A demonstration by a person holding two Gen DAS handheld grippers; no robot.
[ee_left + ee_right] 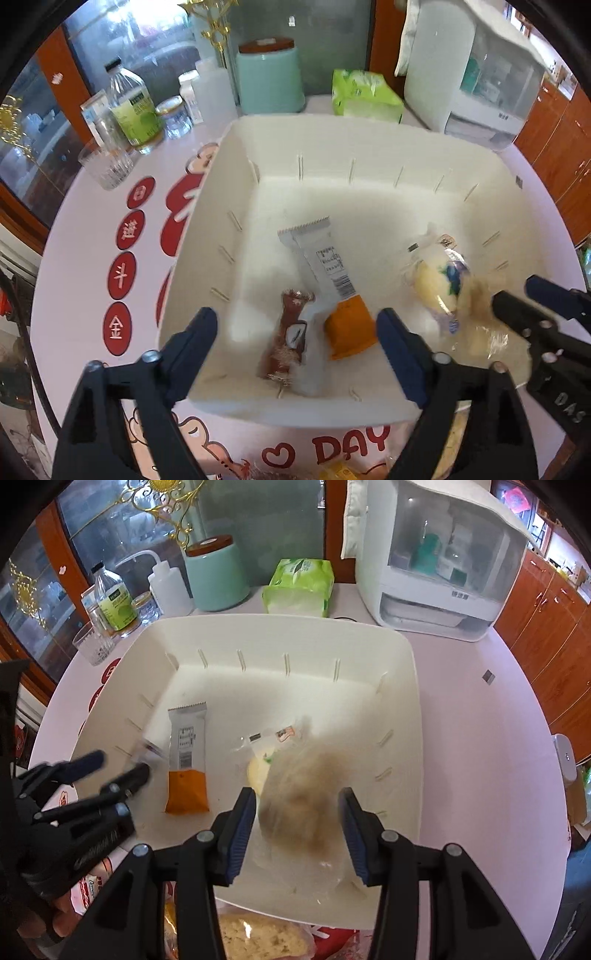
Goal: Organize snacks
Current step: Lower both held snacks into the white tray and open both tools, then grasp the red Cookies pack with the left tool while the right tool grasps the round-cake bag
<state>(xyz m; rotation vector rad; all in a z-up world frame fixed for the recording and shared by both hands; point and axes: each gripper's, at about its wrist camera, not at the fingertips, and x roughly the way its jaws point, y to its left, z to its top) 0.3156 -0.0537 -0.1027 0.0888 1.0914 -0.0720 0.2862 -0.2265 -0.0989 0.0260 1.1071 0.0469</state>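
A white bin (236, 155) (413, 701) stands on the pink table. In it lie a grey and orange snack bar (328, 273) (187, 760), a brown wrapped snack (286, 339), a clear-wrapped yellow bun (439, 284) (258, 770), and a blurred brown pastry in clear wrap (306, 797) (476, 306). My left gripper (297, 339) is open above the brown snack and the bar. My right gripper (297, 830) is open, with the blurred pastry between its fingers, apparently loose. More wrapped snacks (255, 938) lie on the table before the bin.
At the back stand a teal canister (271, 79), a green tissue pack (364, 96), a white appliance (439, 565), bottles (133, 107) and a glass (107, 164). Wooden cabinets are on the right.
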